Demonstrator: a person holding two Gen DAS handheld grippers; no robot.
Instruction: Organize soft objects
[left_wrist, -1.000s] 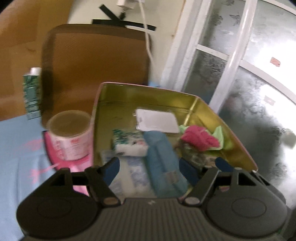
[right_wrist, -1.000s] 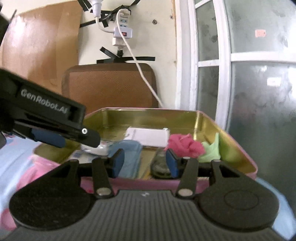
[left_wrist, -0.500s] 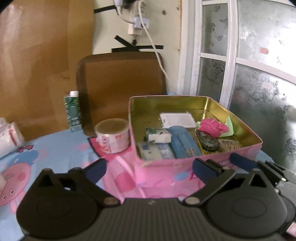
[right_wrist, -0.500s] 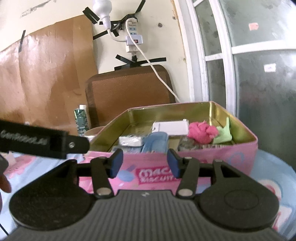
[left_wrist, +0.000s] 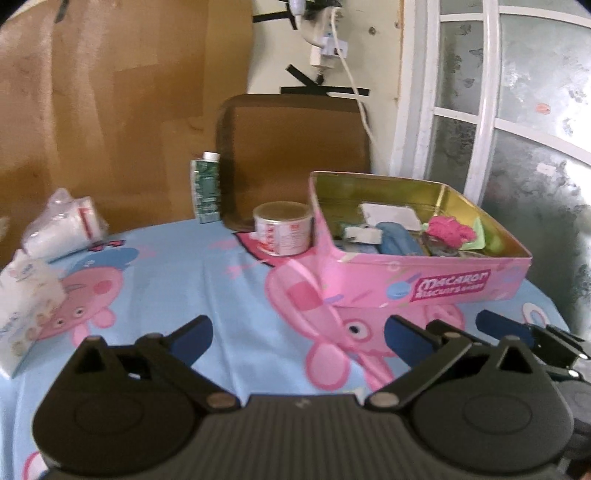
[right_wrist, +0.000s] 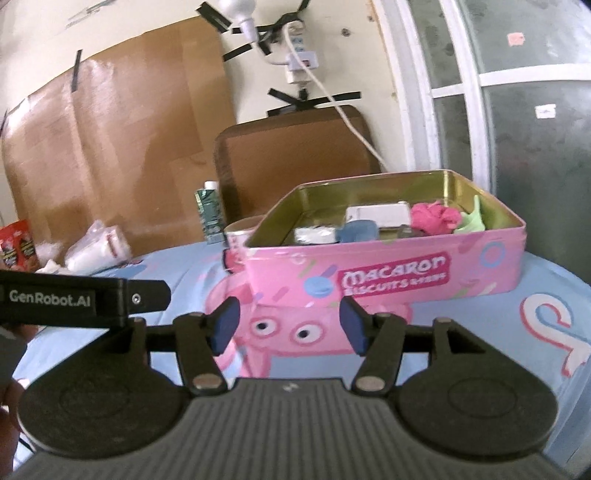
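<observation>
A pink macaron biscuit tin (left_wrist: 436, 284) (right_wrist: 369, 277) stands open on the blue cartoon tablecloth. Inside lie a crumpled pink cloth (left_wrist: 448, 229) (right_wrist: 436, 216), a green cloth (right_wrist: 474, 218), a blue folded cloth (left_wrist: 400, 240) (right_wrist: 358, 230), a white flat box (left_wrist: 391, 216) and small tissue packs (left_wrist: 362, 234). My left gripper (left_wrist: 297, 339) is open and empty, well in front of the tin. My right gripper (right_wrist: 290, 325) is open and empty, facing the tin's front wall. A tissue pack (left_wrist: 26, 291) lies at the far left.
A tape roll (left_wrist: 284, 229) sits left of the tin, a green carton (left_wrist: 207, 192) behind it. A white plastic bag (left_wrist: 62, 225) lies at the back left. A brown chair back (left_wrist: 295, 147) stands behind the table. The left gripper's body (right_wrist: 81, 299) shows at the right view's left.
Both grippers have pulled back from over the tin toward the table's near side. The left gripper has opened wider. Nothing was picked up.
</observation>
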